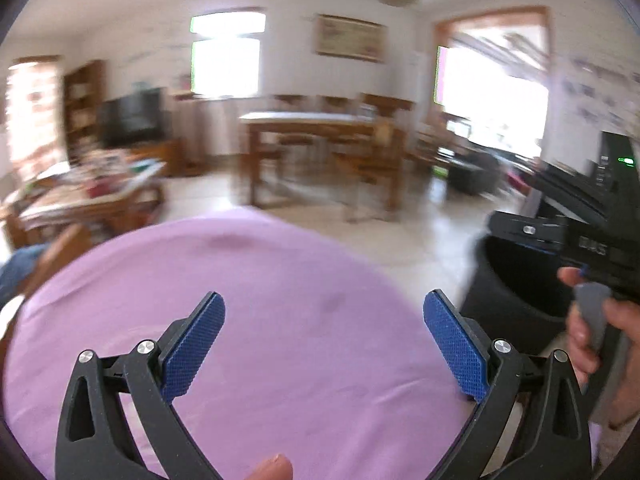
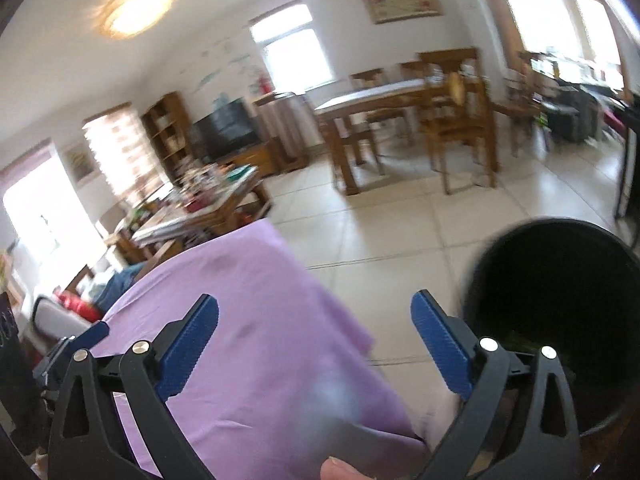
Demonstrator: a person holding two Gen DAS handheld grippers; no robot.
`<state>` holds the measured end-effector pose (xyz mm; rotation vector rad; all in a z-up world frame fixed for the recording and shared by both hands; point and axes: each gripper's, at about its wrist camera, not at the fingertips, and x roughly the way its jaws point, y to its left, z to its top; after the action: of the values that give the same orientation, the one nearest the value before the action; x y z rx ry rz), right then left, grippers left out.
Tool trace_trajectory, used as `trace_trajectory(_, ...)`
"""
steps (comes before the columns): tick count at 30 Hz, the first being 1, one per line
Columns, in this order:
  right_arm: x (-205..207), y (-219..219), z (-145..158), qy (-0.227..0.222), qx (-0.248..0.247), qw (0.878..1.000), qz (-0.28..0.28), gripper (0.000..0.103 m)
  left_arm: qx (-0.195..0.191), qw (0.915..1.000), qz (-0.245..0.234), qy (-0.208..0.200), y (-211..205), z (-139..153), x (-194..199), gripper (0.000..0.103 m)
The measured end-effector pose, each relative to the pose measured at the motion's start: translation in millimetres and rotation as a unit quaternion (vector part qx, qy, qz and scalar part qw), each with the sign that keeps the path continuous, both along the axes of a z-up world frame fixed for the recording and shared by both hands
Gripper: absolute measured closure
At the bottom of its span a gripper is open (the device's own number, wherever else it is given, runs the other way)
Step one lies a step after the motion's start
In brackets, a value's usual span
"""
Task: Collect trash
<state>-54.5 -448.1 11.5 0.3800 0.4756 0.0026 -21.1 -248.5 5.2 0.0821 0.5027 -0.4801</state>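
We saw a round black trash bin [image 2: 560,316] standing on the tiled floor [image 2: 384,232] just beside the table [image 2: 256,320]; something green lay inside it, too dark to identify. The table wore a smooth lilac cloth [image 1: 256,304] bearing faint dark spots. Our left gripper [image 1: 324,344] and right gripper [image 2: 316,344] hovered over it, textured blue fingers [image 1: 194,354] spread wide, holding nothing. A wooden dining table [image 1: 320,128] stood beyond.

Open tiled floor [image 2: 384,232] lies between the purple-covered table [image 2: 248,320] and black bin [image 2: 560,304].
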Motion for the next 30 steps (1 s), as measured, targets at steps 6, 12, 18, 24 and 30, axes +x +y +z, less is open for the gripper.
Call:
trace_trajectory(6,41.7,100.6,5.9,-0.017,-0.028,0.996,0.078,0.005,-0.007,0.994,0.107,-0.02,98.3,0.9,-0.2,0.005)
trace_trajectory(12,75.5,161.2,1.6,-0.034,-0.048,0.993,0.103,0.005,-0.026,0.9852,0.169,-0.013,158.2,0.3,6.8,0.005)
trace_trajectory(18,79.5,177.7,-0.6,-0.062,-0.082,0.992,0.076,0.005,-0.029,0.9763,0.214,0.0,182.3,-4.6,8.9,0.005)
trace_trajectory(24,76.4,186.6,-5.0,-0.087,-0.12,0.987,0.057,0.005,-0.037,0.9753,0.217,0.014,188.6,-11.4,14.4,0.005)
trace_trajectory(30,67.5,200.3,-1.7,-0.111,-0.153,0.981,0.052,0.005,-0.037,0.972,0.231,0.016,189.1,-15.3,17.4,0.005)
